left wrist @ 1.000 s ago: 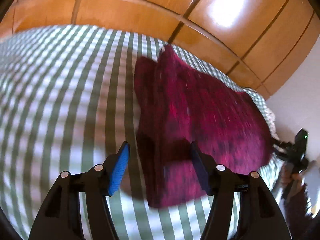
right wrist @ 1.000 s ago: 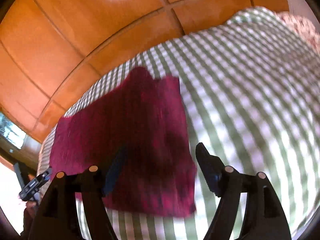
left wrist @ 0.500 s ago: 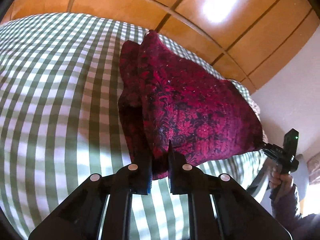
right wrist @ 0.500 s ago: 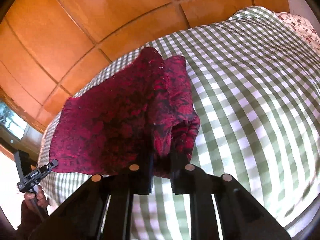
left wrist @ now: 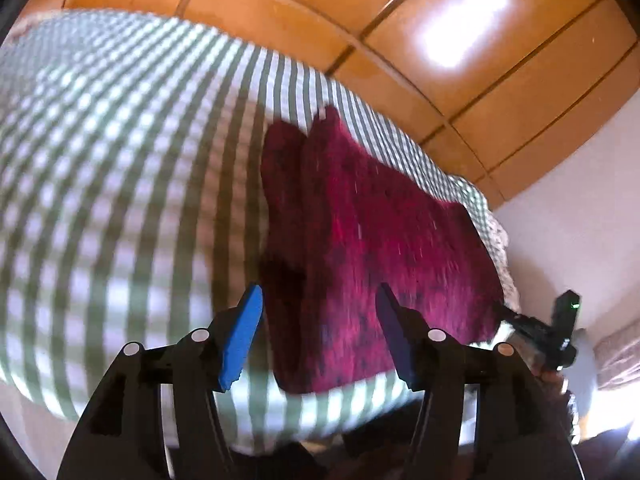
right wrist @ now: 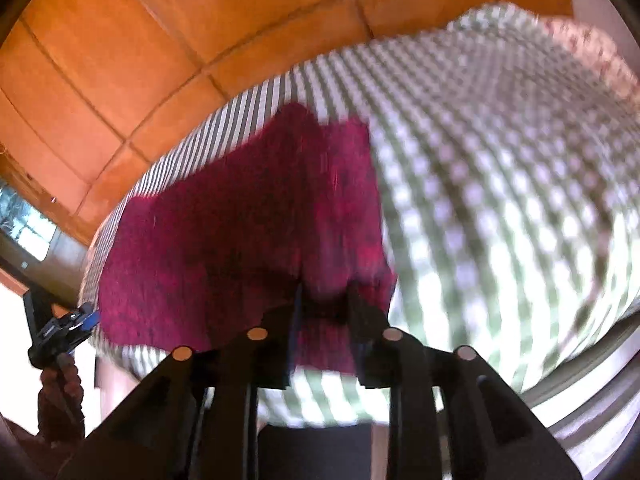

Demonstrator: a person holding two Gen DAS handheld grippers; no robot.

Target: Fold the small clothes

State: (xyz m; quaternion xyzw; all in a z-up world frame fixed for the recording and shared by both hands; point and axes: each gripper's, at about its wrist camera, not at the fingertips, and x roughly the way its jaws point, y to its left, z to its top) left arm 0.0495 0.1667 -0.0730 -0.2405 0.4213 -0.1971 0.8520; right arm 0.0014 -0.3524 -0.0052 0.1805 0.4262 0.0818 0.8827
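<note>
Item: red garment point(left wrist: 372, 248), folded over, lying flat on the checked bed point(left wrist: 120, 168), near its front edge, laid down to settle the fold. Left tool point(left wrist: 318, 336): jaws just opened, empty. Right tool point(right wrist: 322, 308): jaws just parting, garment edge between, apparently released.

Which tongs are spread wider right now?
The left tongs; the right tongs gape narrowly. Both have just been opening, the red garment lying ungripped beyond them.

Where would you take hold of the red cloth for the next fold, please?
Probably at its two near corners, coming from the near bed edge. The red cloth lies flat on the checked bedcover, its near edge facing both tools, and that hem is free to lift.
</note>
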